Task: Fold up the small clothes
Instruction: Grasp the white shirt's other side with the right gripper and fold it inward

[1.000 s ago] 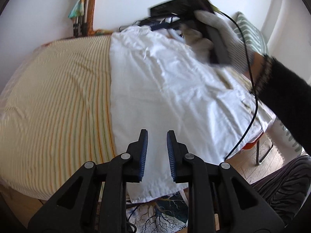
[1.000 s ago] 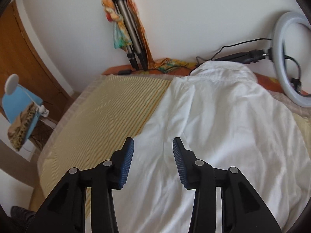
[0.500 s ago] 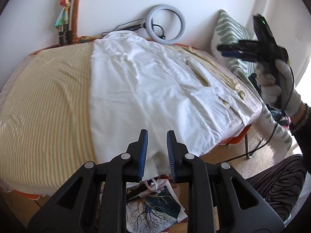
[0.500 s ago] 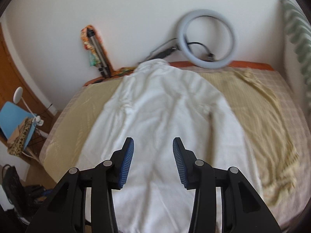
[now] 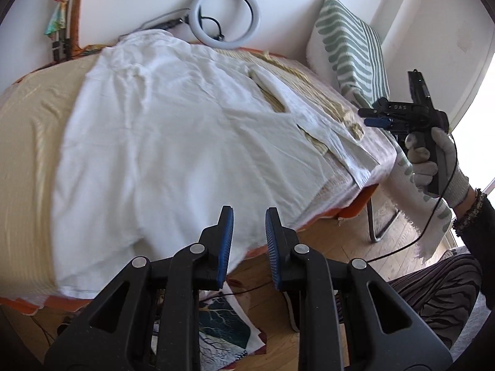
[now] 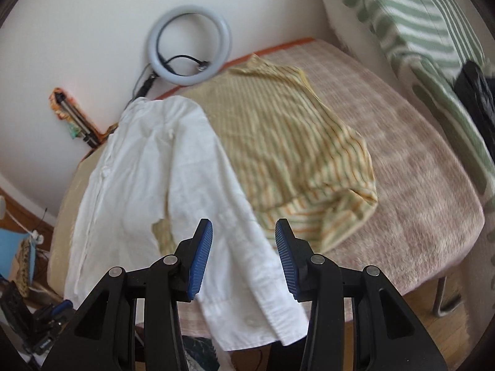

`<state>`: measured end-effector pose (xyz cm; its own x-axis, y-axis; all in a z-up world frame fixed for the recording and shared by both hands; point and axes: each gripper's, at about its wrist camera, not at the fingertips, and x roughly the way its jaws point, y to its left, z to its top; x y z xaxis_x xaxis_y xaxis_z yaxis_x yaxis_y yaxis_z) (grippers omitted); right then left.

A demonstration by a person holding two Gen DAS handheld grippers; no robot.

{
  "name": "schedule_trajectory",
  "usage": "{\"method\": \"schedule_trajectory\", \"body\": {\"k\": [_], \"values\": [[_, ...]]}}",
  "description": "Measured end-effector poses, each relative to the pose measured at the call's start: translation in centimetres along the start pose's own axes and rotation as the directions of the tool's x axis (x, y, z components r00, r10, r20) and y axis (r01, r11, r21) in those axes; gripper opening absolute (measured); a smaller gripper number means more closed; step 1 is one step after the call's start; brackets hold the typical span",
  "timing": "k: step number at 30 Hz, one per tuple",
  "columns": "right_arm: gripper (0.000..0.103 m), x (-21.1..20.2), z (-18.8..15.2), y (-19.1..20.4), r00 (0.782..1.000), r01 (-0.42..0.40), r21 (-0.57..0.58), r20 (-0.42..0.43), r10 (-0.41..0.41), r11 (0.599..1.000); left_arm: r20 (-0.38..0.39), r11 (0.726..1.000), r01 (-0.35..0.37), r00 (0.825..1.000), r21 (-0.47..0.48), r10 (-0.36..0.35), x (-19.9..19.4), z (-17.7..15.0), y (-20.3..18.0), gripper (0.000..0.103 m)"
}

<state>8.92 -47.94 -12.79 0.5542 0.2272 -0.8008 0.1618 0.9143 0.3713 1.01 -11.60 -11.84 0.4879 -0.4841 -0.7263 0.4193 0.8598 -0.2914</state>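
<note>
Since a second ago the right gripper (image 6: 243, 241) has swung from above the middle of the white shirt (image 5: 173, 142) out past the bed's right side, where the left wrist view now finds it in a gloved hand (image 5: 433, 160) beyond the mattress corner. The left gripper (image 5: 249, 238) has drifted toward the bed's near edge.

Two garments lie on the bed (image 6: 417, 167): one white shirt to the left, one yellow striped shirt (image 6: 297, 142) to the right, partly tucked under the white one. One ring light (image 6: 189, 44) leans on the far wall; one green striped cushion (image 6: 433, 31) stands at the right.

The white shirt's hem and one sleeve cuff (image 6: 263, 318) hang over the near edge. Bare blanket lies open right of the striped shirt, and floor shows beyond the near edge.

The white shirt's long axis runs from the collar (image 6: 139, 105) at the far wall to the hem at the near edge.

Both grippers' jaws stand apart with nothing between them, the left pair narrower than the right.
</note>
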Motion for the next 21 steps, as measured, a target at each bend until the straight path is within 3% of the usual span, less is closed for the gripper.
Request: {"method": "schedule_trajectory", "body": {"k": [11,13,15,21], "values": [[0.04,2.7,-1.9,-1.1,0.995,-0.026,-0.053,-0.095,0.021,0.998,-0.037,1.0,0.019,0.999,0.005,-0.019,2.6,0.7,-2.1,0.02],[0.032,3.2,-2.2,-0.8,0.994,-0.026,-0.078,-0.11,0.017,0.997,-0.039,1.0,0.019,0.999,0.008,-0.019,2.7,0.7,-2.3,0.02],[0.009,3.5,-2.4,-0.3,0.992,-0.027,-0.097,-0.129,0.014,0.995,-0.039,1.0,0.02,0.999,0.008,-0.02,2.7,0.7,-2.4,0.02],[0.003,2.4,-2.1,0.8,0.997,-0.011,-0.108,-0.082,0.002,0.994,-0.026,1.0,0.023,0.999,-0.005,-0.024,2.4,0.7,-2.1,0.021]]}}
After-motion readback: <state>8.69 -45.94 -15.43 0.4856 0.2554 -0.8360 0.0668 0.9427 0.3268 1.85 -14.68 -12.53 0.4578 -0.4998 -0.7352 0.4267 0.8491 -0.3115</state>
